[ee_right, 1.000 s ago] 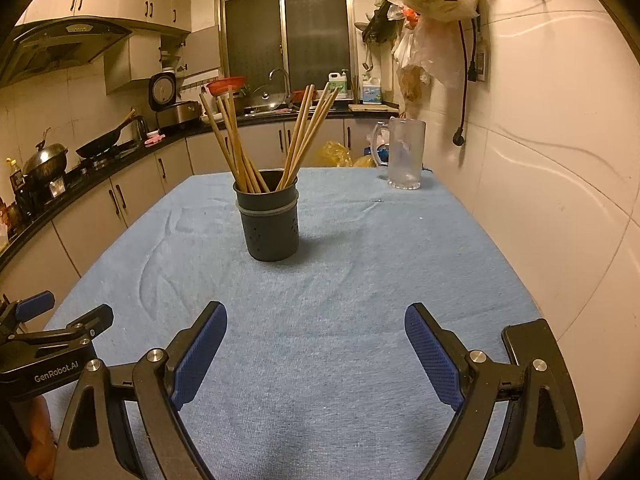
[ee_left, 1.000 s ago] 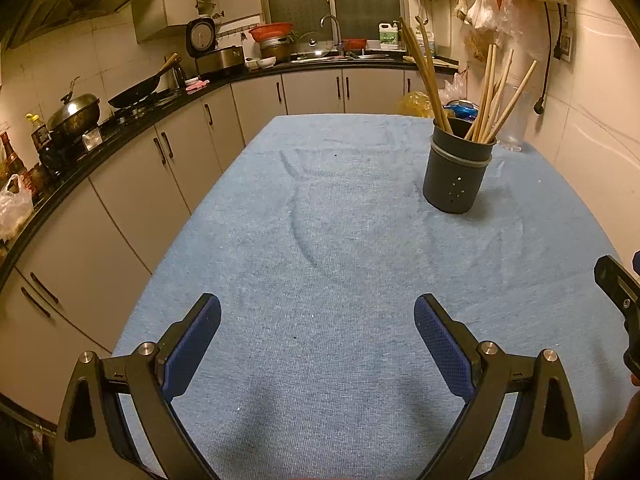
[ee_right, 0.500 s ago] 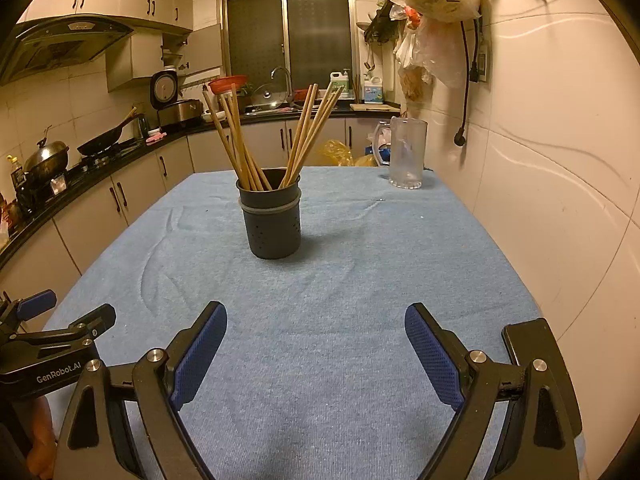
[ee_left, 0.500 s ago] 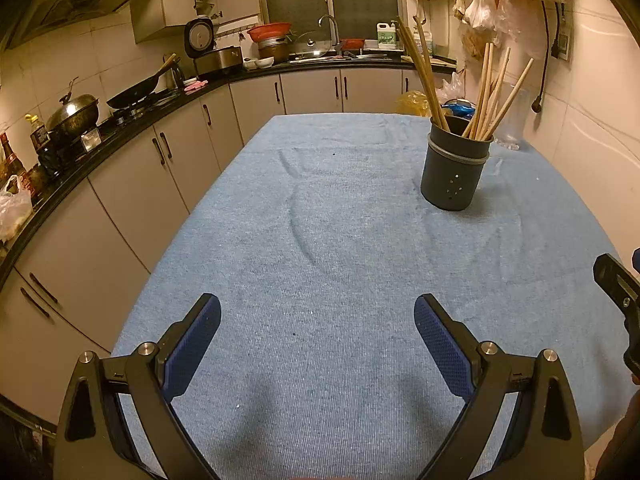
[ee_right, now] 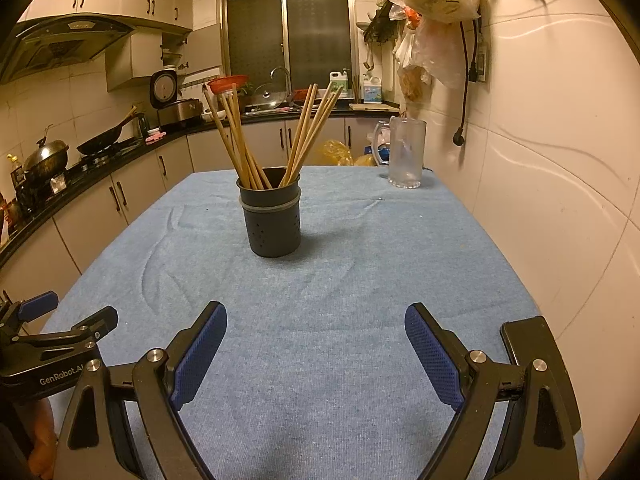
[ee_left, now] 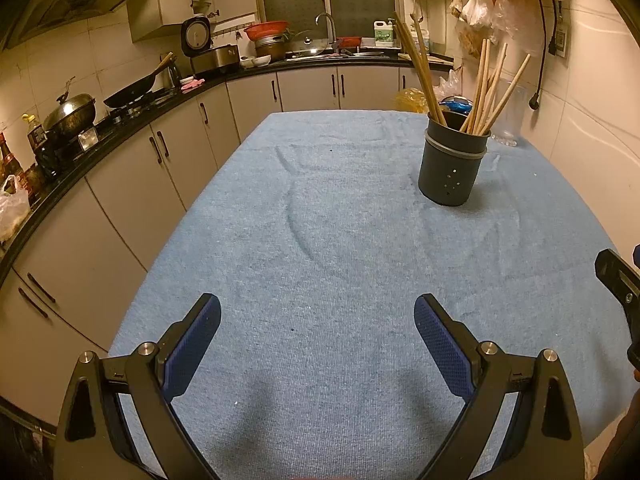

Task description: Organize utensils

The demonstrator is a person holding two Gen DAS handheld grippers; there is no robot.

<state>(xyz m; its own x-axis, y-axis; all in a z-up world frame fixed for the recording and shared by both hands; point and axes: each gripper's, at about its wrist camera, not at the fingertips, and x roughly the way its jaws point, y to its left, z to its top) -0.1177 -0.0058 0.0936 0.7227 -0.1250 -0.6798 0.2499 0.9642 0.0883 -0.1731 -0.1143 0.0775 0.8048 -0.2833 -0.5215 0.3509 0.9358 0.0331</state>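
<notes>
Left gripper (ee_left: 317,322) sat low in the bottom of the left wrist view, jaws spread wide, nothing between the blue pads (ee_left: 192,346); only bare cloth showed in the gap. Right gripper (ee_right: 316,330) was the same in the right wrist view: jaws wide apart, empty, blue pads (ee_right: 434,360) over the cloth.

Table was covered with a blue cloth (ee_left: 340,248), lightly creased toward centre frame. The dark grey utensil holder (ee_left: 452,168) stood upright on the cloth in the upper right of the left wrist view, well apart from the left gripper. In the right wrist view the same holder (ee_right: 274,220) stood just left of centre frame, ahead of the right gripper and not touching it. It had a pale band below the rim and small holes in its wall.

Wooden chopsticks (ee_right: 240,140) stood in the holder, fanned into two bunches, one leaning left and one leaning right (ee_right: 312,132). In the left wrist view the chopsticks (ee_left: 486,88) rose above the rim the same way. No loose utensils were seen on the cloth.

A clear glass pitcher (ee_right: 406,152) stood at the far right edge of the table, near the wall. Part of the right gripper's body (ee_left: 620,292) showed at the right edge of the left wrist view; the left gripper's body (ee_right: 44,348) showed at lower left of the right wrist view.
</notes>
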